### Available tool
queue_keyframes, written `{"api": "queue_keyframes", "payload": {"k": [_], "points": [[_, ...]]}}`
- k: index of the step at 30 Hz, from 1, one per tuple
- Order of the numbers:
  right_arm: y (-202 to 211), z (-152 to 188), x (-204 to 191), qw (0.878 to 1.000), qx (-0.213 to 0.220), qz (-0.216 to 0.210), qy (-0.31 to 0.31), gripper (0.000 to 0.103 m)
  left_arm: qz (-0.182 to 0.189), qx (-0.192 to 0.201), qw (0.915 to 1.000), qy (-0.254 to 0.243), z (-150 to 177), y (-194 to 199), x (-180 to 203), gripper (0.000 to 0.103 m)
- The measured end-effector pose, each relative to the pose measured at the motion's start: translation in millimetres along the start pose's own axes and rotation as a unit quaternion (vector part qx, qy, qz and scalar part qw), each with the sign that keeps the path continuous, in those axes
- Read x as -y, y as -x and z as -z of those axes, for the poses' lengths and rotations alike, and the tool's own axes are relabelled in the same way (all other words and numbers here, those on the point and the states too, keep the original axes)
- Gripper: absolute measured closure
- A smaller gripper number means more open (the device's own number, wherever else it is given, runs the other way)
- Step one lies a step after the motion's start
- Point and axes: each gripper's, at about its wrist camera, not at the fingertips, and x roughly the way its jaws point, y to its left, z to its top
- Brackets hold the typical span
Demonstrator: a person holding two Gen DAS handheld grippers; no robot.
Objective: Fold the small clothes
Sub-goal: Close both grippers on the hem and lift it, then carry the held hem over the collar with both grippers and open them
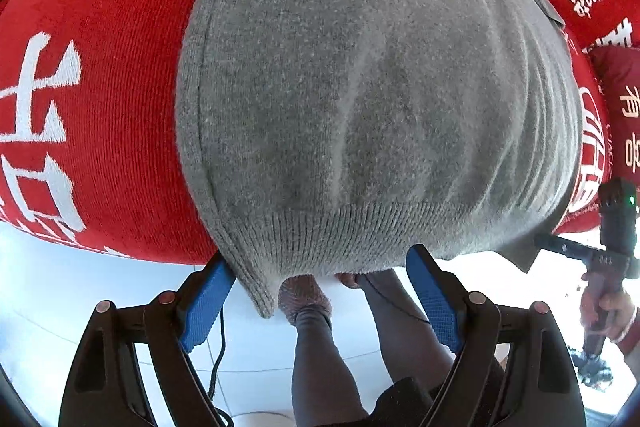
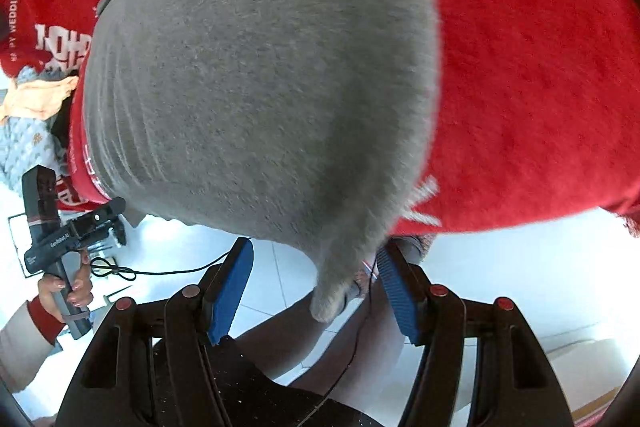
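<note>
A grey knitted garment (image 1: 360,87) lies spread on a red cloth with white characters (image 1: 100,67), its ribbed hem hanging over the near edge. My left gripper (image 1: 320,257) is open, its blue pads (image 1: 208,303) either side of the hem's left corner without pressing it. My right gripper (image 2: 316,247) is open too, and the garment's (image 2: 260,67) other drooping corner (image 2: 332,291) hangs between its blue pads (image 2: 394,291), apart from both. Each gripper shows in the other's view: the right one (image 1: 580,251) and the left one (image 2: 72,227), each held by a hand.
The red cloth (image 2: 520,67) ends at a near edge over a white tiled floor (image 1: 60,287). The person's legs (image 1: 320,367) stand below the hem. A pile of orange and pale blue clothes (image 2: 36,99) lies at the left. A thin black cable (image 2: 168,271) trails below.
</note>
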Motion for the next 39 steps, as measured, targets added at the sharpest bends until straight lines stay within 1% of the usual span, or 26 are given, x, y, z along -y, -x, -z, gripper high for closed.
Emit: {"api": "queue_keyframes", "payload": {"k": [2,5,6,7,8,9,10,11,12,13,14,15,18,23,28,31,35,39], "points": [[-4,-2,-1,1.0,-0.006,-0.006,0.0,0.033,0.001,-0.003,1.0,-0.003,-3,-2,4,0.017],[-6,-2,-3,1.0,-0.012,-0.011,0.003,0.033,-0.005,-0.006,0.9999,-0.007,-6,-1,6,0.023],[-6,-1,-3,1.0,-0.011,-0.014,0.002,0.034,-0.016,-0.01,0.9998,-0.01,-6,-2,6,0.032],[-6,0,-2,1.0,-0.009,-0.02,-0.003,0.034,-0.023,-0.013,0.9996,-0.014,-6,-2,6,0.044],[-5,0,-2,1.0,-0.006,-0.026,-0.01,0.038,-0.03,-0.018,0.9992,-0.019,-6,-3,5,0.052],[-4,0,0,0.999,-0.003,-0.031,-0.021,0.047,-0.032,-0.024,0.9989,-0.024,-5,-5,4,0.071],[-3,0,2,0.999,-0.002,-0.033,-0.034,0.054,-0.026,-0.03,0.9989,-0.027,-4,-6,2,0.091],[-2,0,5,0.999,-0.004,-0.029,-0.043,0.07,-0.021,-0.034,0.9988,-0.028,-3,-7,0,0.093],[0,-1,9,0.998,-0.006,-0.026,-0.05,0.088,-0.02,-0.033,0.9988,-0.031,-3,-6,-1,0.094],[2,0,10,0.998,-0.004,-0.03,-0.052,0.094,-0.01,-0.029,0.999,-0.032,-4,-2,-1,0.095],[6,2,11,0.998,0.001,-0.04,-0.055,0.095,0.001,-0.025,0.9992,-0.031,-3,2,-3,0.095],[11,5,11,0.997,0.005,-0.051,-0.059,0.095,0.021,-0.017,0.9993,-0.027,-5,10,-4,0.095],[32,11,10,0.993,0.027,-0.092,-0.072,0.096,0.054,0.001,0.9984,-0.018,-10,30,-5,0.095],[66,10,-1,0.985,0.065,-0.142,-0.079,0.096,0.095,0.035,0.9948,-0.016,-27,63,-1,0.095],[101,-4,-22,0.974,0.118,-0.181,-0.07,0.096,0.13,0.082,0.9879,-0.016,-53,101,5,0.095],[124,-25,-32,0.965,0.147,-0.207,-0.063,0.096,0.149,0.109,0.9827,-0.006,-76,119,7,0.095],[152,-57,-43,0.958,0.169,-0.228,-0.044,0.096,0.149,0.141,0.9787,-0.002,-111,137,17,0.095],[175,-102,-47,0.949,0.189,-0.247,-0.042,0.096,0.148,0.165,0.9751,0.011,-150,150,20,0.095]]}}
